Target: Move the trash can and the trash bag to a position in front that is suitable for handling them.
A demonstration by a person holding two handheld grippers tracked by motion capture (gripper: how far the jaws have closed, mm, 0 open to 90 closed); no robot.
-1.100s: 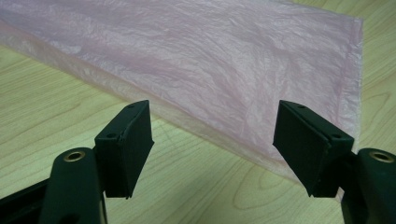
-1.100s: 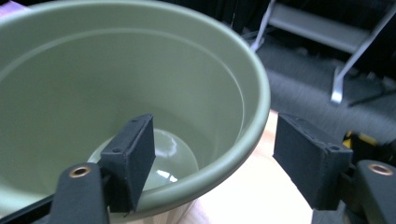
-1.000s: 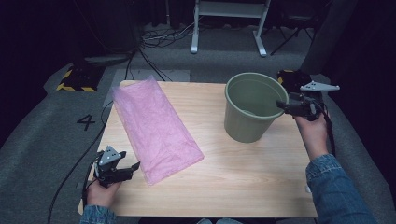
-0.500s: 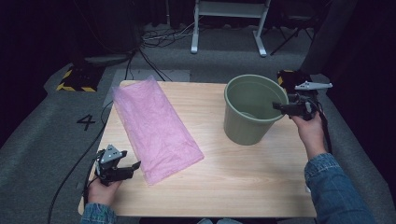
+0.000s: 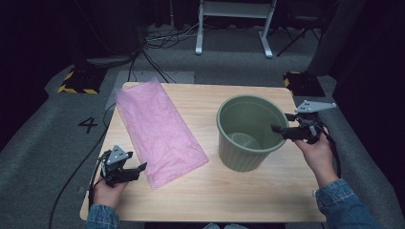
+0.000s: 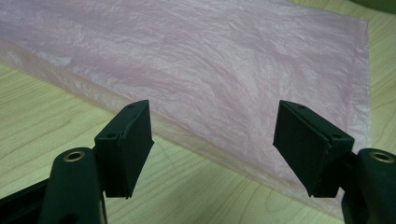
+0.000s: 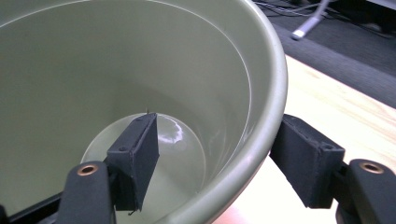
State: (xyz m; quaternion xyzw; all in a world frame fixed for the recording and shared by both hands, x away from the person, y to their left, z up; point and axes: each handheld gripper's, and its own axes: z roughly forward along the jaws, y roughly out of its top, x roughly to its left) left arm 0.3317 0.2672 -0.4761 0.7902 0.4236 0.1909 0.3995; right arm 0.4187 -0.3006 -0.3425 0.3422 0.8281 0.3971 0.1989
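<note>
A green plastic bucket (image 5: 246, 145) stands upright at the table's right. My right gripper (image 5: 282, 131) straddles its right rim: one jaw is inside the bucket (image 7: 140, 70) with a gap to the wall, the other just outside against the rim. The right gripper (image 7: 217, 126) is open and the bucket holds nothing. A flat pink plastic bag (image 5: 157, 129) lies diagonally at the table's left. Near the front left corner my left gripper (image 5: 138, 169) rests open, jaws pointing at the bag's near edge. In the left gripper view the bag (image 6: 210, 56) lies just past the left gripper (image 6: 212, 112), with nothing between the jaws.
The wooden table (image 5: 267, 191) has bare room in front of the bucket and between bucket and bag. Beyond the table are grey carpet, cables, a white stand (image 5: 234, 24) and a yellow-black striped block (image 5: 76, 81).
The bucket and my right gripper have shifted left and toward the person across the table. The left gripper and the pink bag have stayed put.
</note>
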